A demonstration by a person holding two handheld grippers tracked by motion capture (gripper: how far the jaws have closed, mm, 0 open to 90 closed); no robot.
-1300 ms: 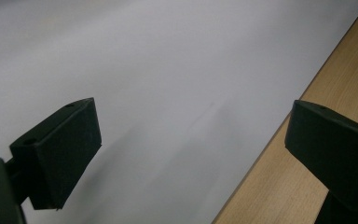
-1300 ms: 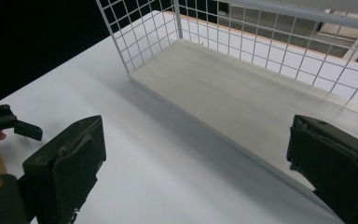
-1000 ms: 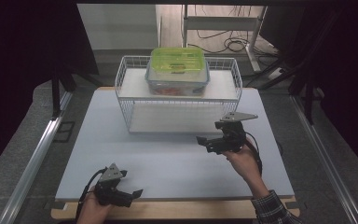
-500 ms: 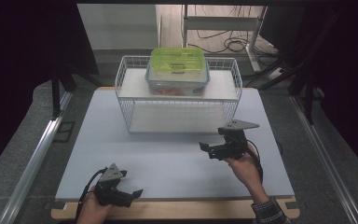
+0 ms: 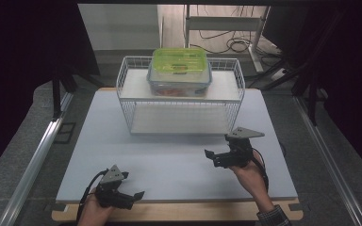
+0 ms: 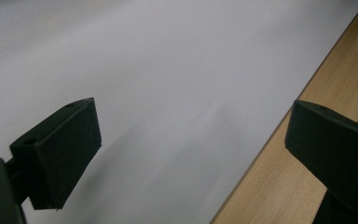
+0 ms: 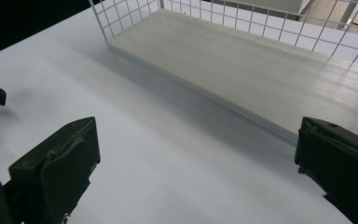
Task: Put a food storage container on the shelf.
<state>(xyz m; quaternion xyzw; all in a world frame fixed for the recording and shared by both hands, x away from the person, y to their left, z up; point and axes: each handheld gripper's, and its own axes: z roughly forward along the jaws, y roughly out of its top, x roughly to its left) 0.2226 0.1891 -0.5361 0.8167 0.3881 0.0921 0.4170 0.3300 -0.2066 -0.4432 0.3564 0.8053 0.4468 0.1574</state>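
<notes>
A white wire rack [image 5: 179, 101] with two shelves stands at the back of the white table mat [image 5: 169, 160]. On its upper shelf sits a clear food container with a green lid [image 5: 179, 70]. My right gripper [image 5: 213, 157] hovers over the mat in front of the rack's right end, open and holding nothing; its own view faces the rack's lower shelf [image 7: 256, 60]. Down at the front left edge my left gripper [image 5: 135, 197] stands open and holds nothing, pointing along the mat's border beside the wooden table edge [image 6: 279, 182].
Metal rails [image 5: 37, 155] run along both sides of the table. Dark curtains surround the area. Cables [image 5: 235, 44] lie on the floor behind the rack. Bare mat lies between the two grippers.
My right gripper has drawn back from the rack toward the front of the table. The left gripper has stayed in place.
</notes>
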